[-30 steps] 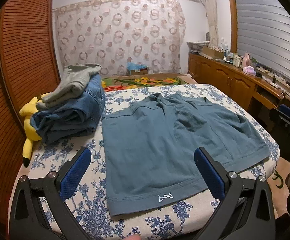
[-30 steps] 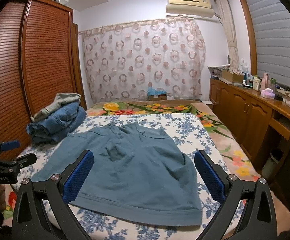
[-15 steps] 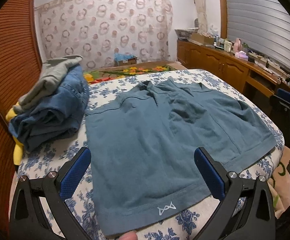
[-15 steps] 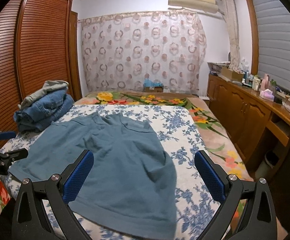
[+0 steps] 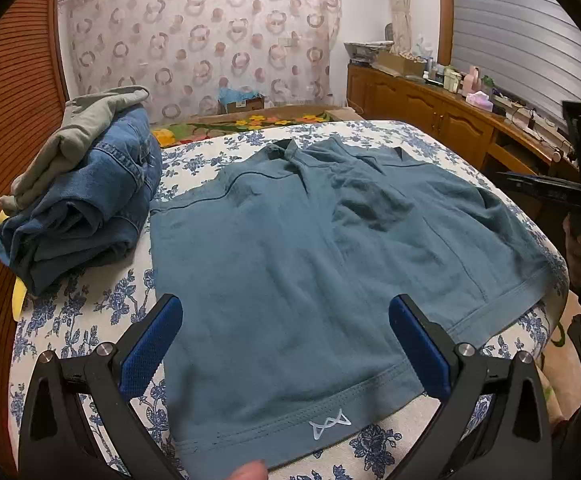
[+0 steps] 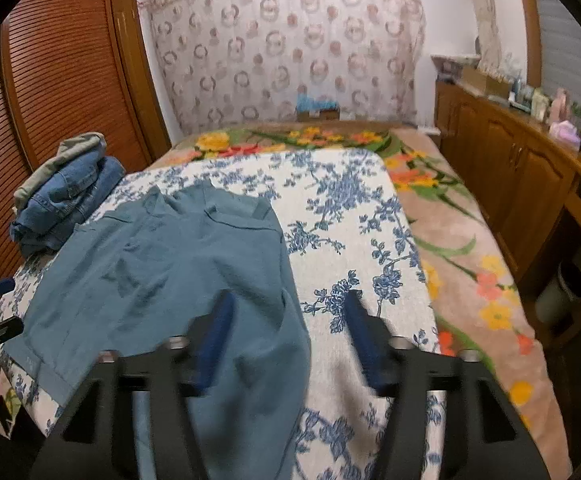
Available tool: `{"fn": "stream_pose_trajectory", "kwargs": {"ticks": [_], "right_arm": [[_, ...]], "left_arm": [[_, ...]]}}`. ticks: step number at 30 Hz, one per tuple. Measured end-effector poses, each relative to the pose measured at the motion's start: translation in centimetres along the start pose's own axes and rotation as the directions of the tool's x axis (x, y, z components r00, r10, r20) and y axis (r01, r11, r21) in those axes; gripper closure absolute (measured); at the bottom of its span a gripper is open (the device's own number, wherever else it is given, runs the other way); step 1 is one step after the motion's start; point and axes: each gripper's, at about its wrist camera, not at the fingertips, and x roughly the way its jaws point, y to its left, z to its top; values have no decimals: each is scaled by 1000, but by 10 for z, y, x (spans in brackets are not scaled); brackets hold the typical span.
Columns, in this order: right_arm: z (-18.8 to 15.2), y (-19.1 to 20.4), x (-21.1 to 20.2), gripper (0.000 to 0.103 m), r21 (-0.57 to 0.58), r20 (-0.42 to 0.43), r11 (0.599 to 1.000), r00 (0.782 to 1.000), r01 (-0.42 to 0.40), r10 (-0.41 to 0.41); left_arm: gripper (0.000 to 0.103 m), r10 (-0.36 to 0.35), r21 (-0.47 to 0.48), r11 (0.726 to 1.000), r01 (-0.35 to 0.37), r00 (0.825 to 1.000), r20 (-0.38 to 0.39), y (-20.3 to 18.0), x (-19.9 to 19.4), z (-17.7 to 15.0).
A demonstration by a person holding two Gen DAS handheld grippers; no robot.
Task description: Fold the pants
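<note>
Teal-blue cotton shorts (image 5: 310, 272) lie flat on the floral-print bedspread (image 6: 354, 216), waistband at 12 o'clock, nothing folded yet. Since a second ago the right gripper (image 6: 288, 340) has swung toward their right edge, jaws narrowing around it, likely the first pinch. The left gripper (image 5: 284, 344) hangs wide over the hem. Folded denim (image 5: 86, 208) sits at 10 o'clock.

On my left, a stack of folded denim and grey clothes (image 5: 78, 196) crowds the teal cotton pants' (image 5: 310, 264) edge. Right of the pants, the blue-flowered white bedspread (image 6: 354, 232) lies bare up to the brown wooden cabinets (image 6: 502, 184).
</note>
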Motion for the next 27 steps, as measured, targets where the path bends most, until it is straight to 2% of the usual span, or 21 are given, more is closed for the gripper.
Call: {"fn": "stream_pose_trajectory", "kwargs": {"ticks": [2,5,7,9,12,16,19,20,24,27], "right_arm": [[2,-3,5,67,12,-30,1000,1000,1,0],[4,-7,10,71,40,-71,999,997,-26,29],[5,-4,11,79,32,-97,999,995,-14,17],[5,-1,12,92,20,-114,1000,993,-18,20],[6,5,4,100,10,-101,1000,995,-24,25],[9,1,-31,102,29,16,999,999,29,-29],[1,2,-61,102,51,85,995,993,83,-87],[-5,3,-66,102,57,88,993,991,99,-104],[-20,1,-64,101,62,3,987,989,146,-146],[-22,0,-66,87,47,-28,987,988,154,-153]], "left_arm": [[0,0,-2,1000,0,1000,-1,0,0,0],[0,1,-7,1000,-1,1000,-10,3,2,-3],[0,5,-10,1000,-5,1000,-19,5,6,-4],[0,7,-15,1000,-7,1000,-24,7,7,-5],[0,11,-19,1000,-12,1000,-23,9,7,-7],[0,13,-23,1000,-13,1000,-23,11,7,-8],[0,10,-25,1000,-11,1000,-25,11,7,-9],[0,9,-25,1000,-10,1000,-28,11,8,-10],[0,7,-22,1000,-7,999,-37,11,10,-10],[0,11,-20,1000,-12,999,-39,11,11,-11]]}}
